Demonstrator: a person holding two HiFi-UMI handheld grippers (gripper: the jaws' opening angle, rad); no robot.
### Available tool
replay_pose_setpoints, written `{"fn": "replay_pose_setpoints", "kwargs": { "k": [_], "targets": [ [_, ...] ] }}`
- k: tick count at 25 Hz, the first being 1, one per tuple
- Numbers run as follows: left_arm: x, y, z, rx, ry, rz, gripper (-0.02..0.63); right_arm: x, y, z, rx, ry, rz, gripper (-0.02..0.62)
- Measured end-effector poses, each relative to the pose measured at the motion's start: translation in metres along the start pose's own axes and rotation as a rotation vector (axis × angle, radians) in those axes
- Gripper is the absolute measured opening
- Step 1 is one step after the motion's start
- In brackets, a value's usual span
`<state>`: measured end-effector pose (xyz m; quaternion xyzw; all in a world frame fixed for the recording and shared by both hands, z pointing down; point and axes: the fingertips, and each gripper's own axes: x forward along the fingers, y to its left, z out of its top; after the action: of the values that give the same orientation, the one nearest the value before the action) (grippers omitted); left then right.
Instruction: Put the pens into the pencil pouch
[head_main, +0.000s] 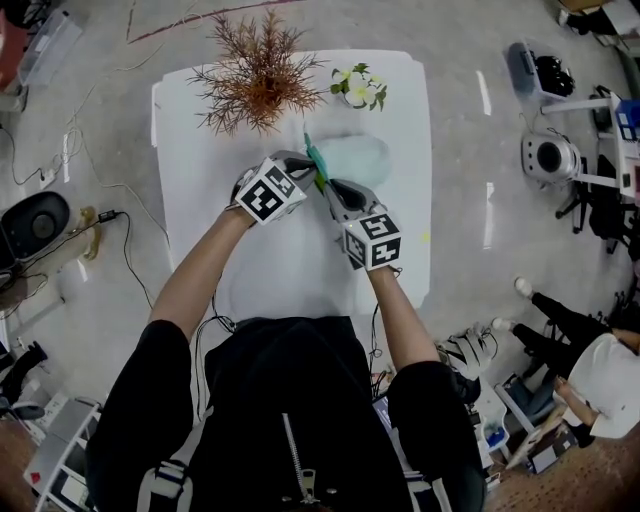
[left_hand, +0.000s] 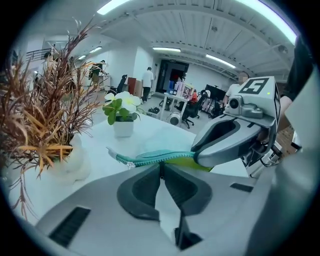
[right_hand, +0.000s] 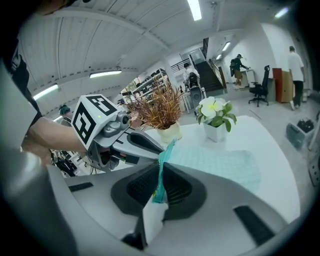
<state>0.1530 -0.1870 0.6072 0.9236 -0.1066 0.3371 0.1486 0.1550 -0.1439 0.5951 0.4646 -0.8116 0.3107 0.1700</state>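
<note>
A pale mint pencil pouch (head_main: 358, 160) lies on the white table (head_main: 200, 240), its teal zipper edge (head_main: 314, 158) lifted at the left end. Both grippers meet at that edge. My left gripper (head_main: 310, 170) is shut on the zipper edge (left_hand: 145, 157), which crosses right at its tips (left_hand: 160, 166). My right gripper (head_main: 326, 190) is shut on the same teal strip, which stands upright between its jaws (right_hand: 160, 175); the rest of the pouch (right_hand: 220, 167) lies flat beyond it. A yellow-green lining (left_hand: 200, 163) shows under the right gripper's finger (left_hand: 225, 147). No pen shows in any view.
A dried brown plant (head_main: 255, 75) in a white pot and a small white-flowered pot (head_main: 358, 90) stand at the table's far edge, just behind the pouch. Cables, boxes and equipment lie on the floor around the table. A person (head_main: 590, 370) sits at the lower right.
</note>
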Motion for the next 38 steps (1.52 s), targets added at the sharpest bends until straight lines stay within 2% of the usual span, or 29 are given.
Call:
{"fn": "replay_pose_setpoints", "kwargs": {
  "k": [7, 13, 19, 24, 38],
  "targets": [
    [0.004, 0.004, -0.005, -0.063, -0.048, 0.038, 0.048, -0.001, 0.002, 0.001, 0.008, -0.007, 0.02, 0.037],
    [0.008, 0.002, -0.003, -0.038, -0.051, 0.062, 0.048, -0.001, -0.001, 0.0, 0.014, -0.002, 0.014, 0.037],
    [0.002, 0.005, -0.002, -0.059, -0.076, 0.055, 0.05, -0.001, -0.007, 0.004, 0.049, -0.015, 0.009, 0.037],
    [-0.016, 0.008, -0.002, -0.096, -0.098, 0.048, 0.13, -0.001, -0.009, 0.007, 0.053, -0.019, 0.009, 0.037],
    [-0.093, 0.015, -0.037, -0.094, -0.117, 0.131, 0.155, 0.004, -0.01, -0.004, 0.052, 0.013, 0.014, 0.036]
  ]
}}
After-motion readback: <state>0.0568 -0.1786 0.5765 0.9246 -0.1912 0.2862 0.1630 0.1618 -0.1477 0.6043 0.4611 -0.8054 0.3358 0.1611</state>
